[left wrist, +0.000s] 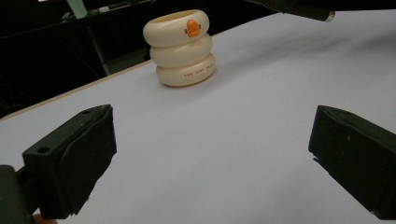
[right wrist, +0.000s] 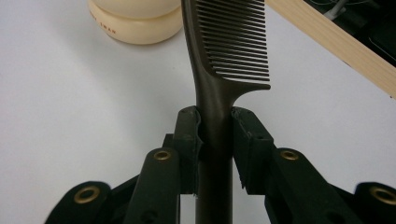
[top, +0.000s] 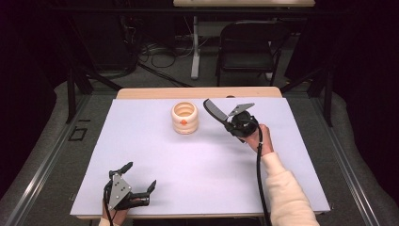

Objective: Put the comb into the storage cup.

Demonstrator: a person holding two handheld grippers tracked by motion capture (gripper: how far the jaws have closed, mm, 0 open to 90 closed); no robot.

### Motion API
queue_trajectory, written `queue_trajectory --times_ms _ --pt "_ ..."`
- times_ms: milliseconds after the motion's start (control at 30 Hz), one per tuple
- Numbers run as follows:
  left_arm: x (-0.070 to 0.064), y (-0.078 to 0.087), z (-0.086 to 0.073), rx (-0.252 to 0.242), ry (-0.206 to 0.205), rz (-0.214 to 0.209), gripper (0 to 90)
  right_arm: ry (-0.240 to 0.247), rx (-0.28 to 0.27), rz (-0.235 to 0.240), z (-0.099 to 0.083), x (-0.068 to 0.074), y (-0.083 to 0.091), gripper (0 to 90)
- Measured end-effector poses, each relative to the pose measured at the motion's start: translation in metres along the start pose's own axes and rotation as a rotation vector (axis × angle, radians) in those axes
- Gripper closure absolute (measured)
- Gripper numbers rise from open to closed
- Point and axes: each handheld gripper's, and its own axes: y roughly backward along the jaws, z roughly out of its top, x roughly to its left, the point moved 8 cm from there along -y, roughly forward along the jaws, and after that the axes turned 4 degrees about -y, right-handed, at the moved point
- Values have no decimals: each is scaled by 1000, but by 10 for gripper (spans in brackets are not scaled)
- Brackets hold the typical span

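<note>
A cream holder (top: 184, 117) shaped like stacked rings, with an orange duck mark, stands upright on the far middle of the white table (top: 188, 165); it also shows in the left gripper view (left wrist: 181, 46) and the right gripper view (right wrist: 135, 21). My right gripper (top: 229, 121) is shut on the handle of a dark comb (top: 214, 109), held above the table just right of the holder, teeth end pointing toward it. In the right gripper view the comb (right wrist: 224, 56) rises between the jaws. My left gripper (top: 139, 177) rests open near the front left edge, nothing between its jaws (left wrist: 210, 154).
A wooden table edge (top: 197, 92) runs behind the white surface. Beyond it stand a dark folding chair (top: 247, 47) and a white table leg (top: 195, 47), with cables on the floor. Bare white surface lies between the two grippers.
</note>
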Motion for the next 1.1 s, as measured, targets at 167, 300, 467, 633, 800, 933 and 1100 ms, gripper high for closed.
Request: queue_trajectory --times_ms 167,300,467,633,800,933,1100 --pt "-1 0 1 -2 -4 -1 9 -4 -28 -1 6 4 0 726" --pt "-1 0 1 -3 -3 -1 9 3 -34 -5 10 8 0 726" --pt "0 0 1 -4 -3 -2 9 7 -47 -3 15 11 -2 726" --pt "0 0 1 -3 -2 -2 9 3 -60 -2 18 13 -3 726" --pt "0 0 1 -3 -4 -1 9 -3 -78 -4 20 14 -4 726" --pt "0 0 1 -5 -3 1 9 -9 -98 -10 23 14 -4 726" --pt "-1 0 1 -7 -4 2 9 -17 -118 -12 28 15 -2 726"
